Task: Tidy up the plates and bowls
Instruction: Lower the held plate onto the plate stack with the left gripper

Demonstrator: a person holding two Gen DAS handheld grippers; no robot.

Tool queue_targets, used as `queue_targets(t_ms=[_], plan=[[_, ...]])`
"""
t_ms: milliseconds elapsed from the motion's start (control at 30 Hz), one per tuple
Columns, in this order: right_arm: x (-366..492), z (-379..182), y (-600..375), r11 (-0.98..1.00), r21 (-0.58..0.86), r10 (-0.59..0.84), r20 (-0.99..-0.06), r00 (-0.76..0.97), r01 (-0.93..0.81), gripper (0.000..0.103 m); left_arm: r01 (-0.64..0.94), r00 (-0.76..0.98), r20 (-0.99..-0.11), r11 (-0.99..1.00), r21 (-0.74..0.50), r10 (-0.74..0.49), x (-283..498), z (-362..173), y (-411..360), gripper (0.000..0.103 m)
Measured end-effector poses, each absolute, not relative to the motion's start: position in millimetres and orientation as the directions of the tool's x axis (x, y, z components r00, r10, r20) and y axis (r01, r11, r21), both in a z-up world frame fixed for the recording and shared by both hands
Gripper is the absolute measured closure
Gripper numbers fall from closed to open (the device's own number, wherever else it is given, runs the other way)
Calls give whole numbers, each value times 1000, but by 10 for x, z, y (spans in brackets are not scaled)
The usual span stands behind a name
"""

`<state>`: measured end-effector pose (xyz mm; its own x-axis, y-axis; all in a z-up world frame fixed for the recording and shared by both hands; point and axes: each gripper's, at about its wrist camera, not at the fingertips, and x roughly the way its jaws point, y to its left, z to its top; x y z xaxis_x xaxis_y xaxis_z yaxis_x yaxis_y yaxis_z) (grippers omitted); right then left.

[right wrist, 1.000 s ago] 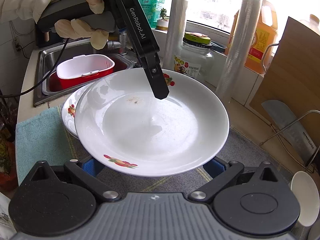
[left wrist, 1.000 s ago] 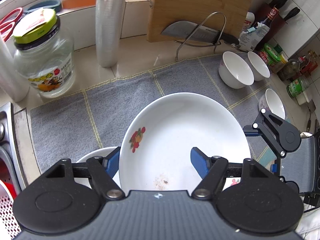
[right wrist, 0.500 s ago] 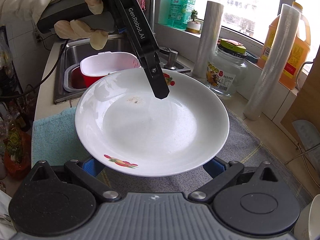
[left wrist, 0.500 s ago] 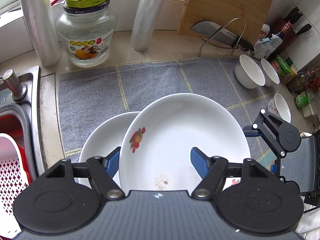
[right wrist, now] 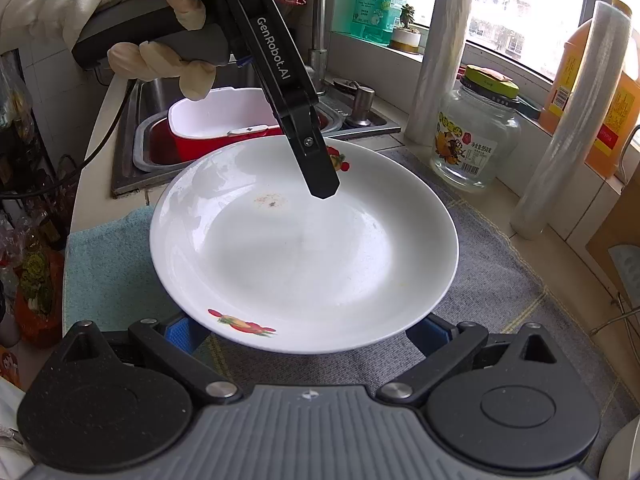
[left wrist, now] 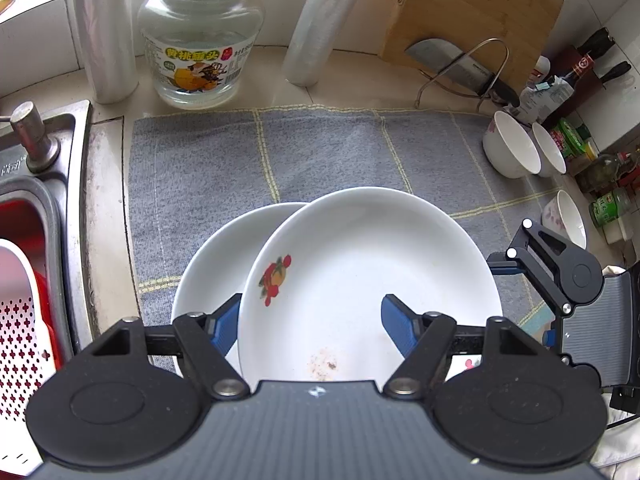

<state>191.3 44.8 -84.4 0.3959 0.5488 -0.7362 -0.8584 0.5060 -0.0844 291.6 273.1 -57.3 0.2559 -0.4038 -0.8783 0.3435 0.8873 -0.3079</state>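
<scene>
A white plate with fruit prints (left wrist: 372, 264) is held in the air above the grey mat (left wrist: 320, 148). My left gripper (left wrist: 310, 322) is shut on its near rim, one finger above and one below. My right gripper (right wrist: 308, 330) holds the opposite rim; its fingers sit wide under the plate, so its grip is unclear. The plate also shows in the right wrist view (right wrist: 304, 240). A second white plate (left wrist: 216, 256) lies on the mat, partly under the held one. Three white bowls (left wrist: 510, 148) stand at the mat's right edge.
A glass jar (left wrist: 200, 40), two film rolls (left wrist: 324, 20) and a cutting board with a cleaver rack (left wrist: 464, 60) line the back. A sink with a red-and-white basket (right wrist: 216, 124) is to the left. Bottles (left wrist: 608, 204) crowd the far right.
Both grippers carried the plate left toward the sink. The second plate on the mat has come further into view beneath it.
</scene>
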Motion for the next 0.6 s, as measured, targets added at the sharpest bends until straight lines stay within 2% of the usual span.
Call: queue_targets(t_ms=[600], plan=[[2012,-885,547,507,-94,511,-768,387,-857,0,338,226,-879,880,-334,-420,3026,-758,2812,31]])
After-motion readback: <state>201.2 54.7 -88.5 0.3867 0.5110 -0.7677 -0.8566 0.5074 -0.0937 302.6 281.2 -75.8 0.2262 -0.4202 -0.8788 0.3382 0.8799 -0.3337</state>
